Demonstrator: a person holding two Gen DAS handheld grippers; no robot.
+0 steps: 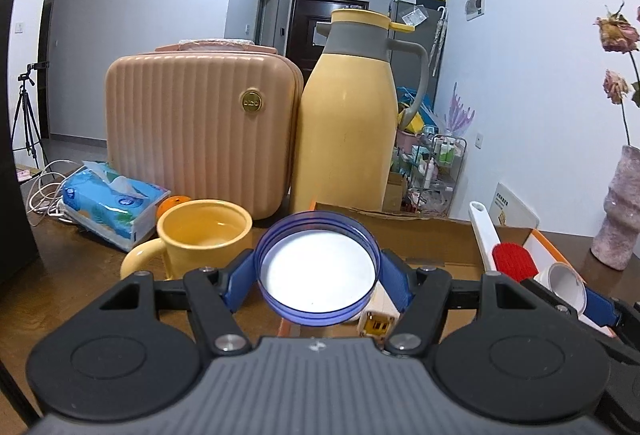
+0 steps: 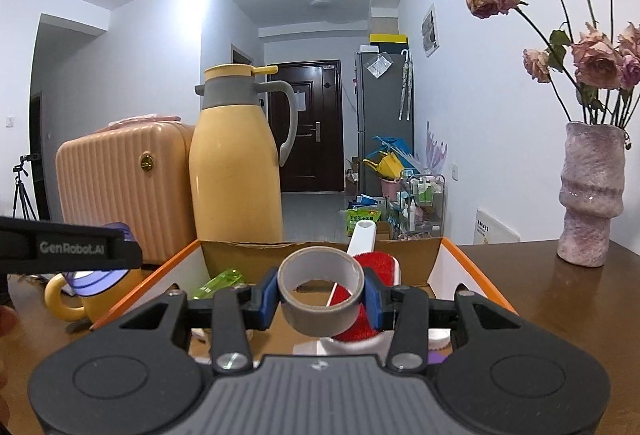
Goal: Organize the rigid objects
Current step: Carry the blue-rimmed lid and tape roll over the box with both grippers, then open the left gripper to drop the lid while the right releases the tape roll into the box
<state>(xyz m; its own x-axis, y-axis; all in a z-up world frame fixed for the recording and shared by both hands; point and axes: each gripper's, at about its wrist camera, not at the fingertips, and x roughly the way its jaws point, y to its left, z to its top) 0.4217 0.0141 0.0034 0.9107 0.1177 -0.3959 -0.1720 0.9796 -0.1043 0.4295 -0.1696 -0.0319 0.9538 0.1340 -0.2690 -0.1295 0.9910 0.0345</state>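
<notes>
**Both grippers loaded, box just ahead and below**

Left gripper (image 1: pixel 318 281) is clamped on a blue lid (image 1: pixel 318 267), pads on its rim at both sides, white inner face tilted toward the camera. Right gripper (image 2: pixel 320 295) is clamped on a grey tape roll (image 2: pixel 320 289), hole facing the camera, axis roughly along the fingers.

Key relation: the cardboard box (image 2: pixel 472 267) with orange edges lies straight ahead of and under the right gripper; the roll hangs over its open interior. The left gripper sits to the left, its lid over the box's left edge near the yellow mug (image 1: pixel 204 235). So the right hand is nearer the drop spot; the left needs to shift right.

Already in the box: a white-handled red brush (image 2: pixel 372 263), long axis running away from the grippers and up against the far wall, and a green clear item (image 2: pixel 216 281) at left. A white cap (image 1: pixel 566 281) shows by the right gripper's finger in the left view; whether it is in the box, can't tell.

In the way: the brush sits right behind and under the roll, so a drop likely lands on it. The two grippers are close side by side, a bump risk if both go in at once.

Behind: yellow jug (image 1: pixel 348 123), pink case (image 1: pixel 200 123), tissue pack (image 1: pixel 116 201). Vase (image 2: pixel 592 195) at right, well apart.
</notes>
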